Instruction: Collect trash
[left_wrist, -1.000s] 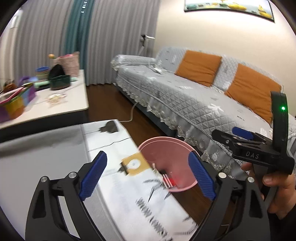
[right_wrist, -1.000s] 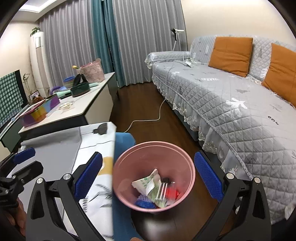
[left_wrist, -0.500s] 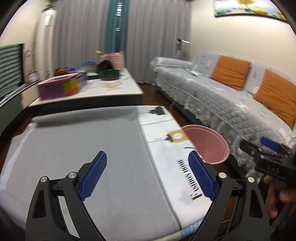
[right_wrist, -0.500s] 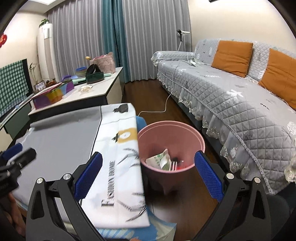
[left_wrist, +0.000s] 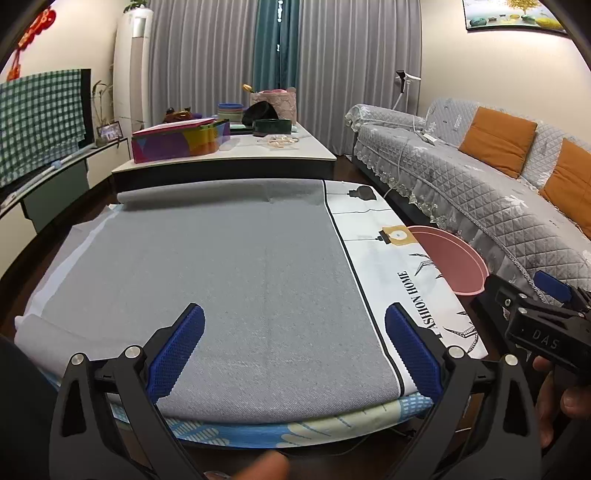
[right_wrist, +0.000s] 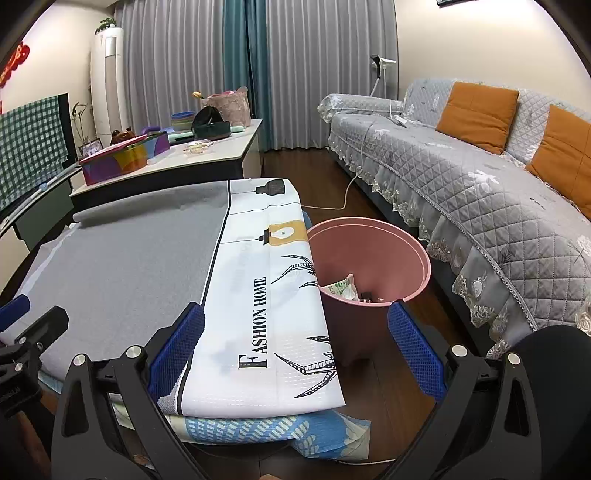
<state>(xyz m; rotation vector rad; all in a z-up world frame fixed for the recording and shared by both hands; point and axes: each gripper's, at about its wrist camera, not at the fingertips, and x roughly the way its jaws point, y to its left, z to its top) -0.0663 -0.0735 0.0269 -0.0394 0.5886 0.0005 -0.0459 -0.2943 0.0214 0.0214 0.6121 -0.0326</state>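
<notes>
bare grey cloth (left_wrist: 229, 266) ahead, pink bin (right_wrist: 373, 258) mouth unobstructed, sofa (right_wrist: 480, 206) close beside it

Bin (right_wrist: 373, 254): pink round plastic pail, upright on the dark wood floor, centre right of the right wrist view; right of centre in the left wrist view (left_wrist: 452, 258).
Trash (right_wrist: 345, 290): crumpled white-green wrapper and small dark scraps, inside the pail at the bottom.

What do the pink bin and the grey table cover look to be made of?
The pink bin looks like moulded plastic with a matte finish: smooth, thin, even wall and a rolled rim. The grey table cover looks like woven or felt-like fabric: fine speckled texture, a centre crease and a soft rolled far edge. The exact fibre cannot be told.
</notes>
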